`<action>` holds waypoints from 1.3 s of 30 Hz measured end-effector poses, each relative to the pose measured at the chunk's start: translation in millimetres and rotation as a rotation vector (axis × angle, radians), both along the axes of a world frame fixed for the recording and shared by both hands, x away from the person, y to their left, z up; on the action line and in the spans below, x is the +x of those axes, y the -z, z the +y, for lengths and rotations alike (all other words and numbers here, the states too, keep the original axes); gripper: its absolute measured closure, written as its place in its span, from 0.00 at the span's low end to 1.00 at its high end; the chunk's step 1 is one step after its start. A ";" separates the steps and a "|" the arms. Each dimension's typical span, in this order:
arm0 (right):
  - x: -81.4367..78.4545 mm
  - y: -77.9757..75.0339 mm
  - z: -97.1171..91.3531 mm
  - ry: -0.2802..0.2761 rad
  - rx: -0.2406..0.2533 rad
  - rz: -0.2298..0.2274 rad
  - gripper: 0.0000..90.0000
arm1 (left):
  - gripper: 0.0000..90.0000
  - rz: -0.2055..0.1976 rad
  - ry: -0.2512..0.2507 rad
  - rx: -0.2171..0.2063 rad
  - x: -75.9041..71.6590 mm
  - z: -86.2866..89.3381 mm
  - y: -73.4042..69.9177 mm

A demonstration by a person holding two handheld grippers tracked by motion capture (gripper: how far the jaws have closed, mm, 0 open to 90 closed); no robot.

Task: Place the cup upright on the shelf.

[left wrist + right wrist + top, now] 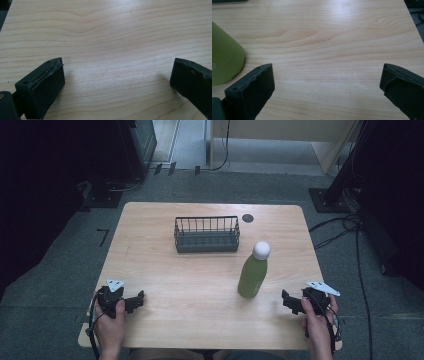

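No readable text anywhere.

I find no word, number, brand or label that I can read on anything in front of me. My green bottle (252,276) has a plain side and a plain white cap; up close in the right gripper view its wall (224,62) is bare too. The wire basket (206,234) carries no tag. The tabletop (165,270) is plain wood grain, with one dark round spot (248,218) near its far edge, too small to tell whether anything is printed on it. A dark angular mark on the floor (103,236) spells nothing.
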State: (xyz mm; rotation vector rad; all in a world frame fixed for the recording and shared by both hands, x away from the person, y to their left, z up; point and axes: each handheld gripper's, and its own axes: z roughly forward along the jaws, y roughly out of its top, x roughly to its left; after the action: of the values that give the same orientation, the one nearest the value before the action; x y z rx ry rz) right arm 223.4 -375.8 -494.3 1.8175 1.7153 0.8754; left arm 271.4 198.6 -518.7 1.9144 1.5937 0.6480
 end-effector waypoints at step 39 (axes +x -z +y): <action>0.4 -17.9 70.1 -0.196 0.056 -0.074 0.00 | 0.00 0.000 0.001 0.001 0.0 0.1 -0.1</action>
State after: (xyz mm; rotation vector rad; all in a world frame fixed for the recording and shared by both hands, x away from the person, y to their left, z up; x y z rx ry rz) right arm 223.9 -305.8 -476.4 1.6497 1.8616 1.0659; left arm 271.4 198.7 -518.5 1.9156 1.5930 0.6480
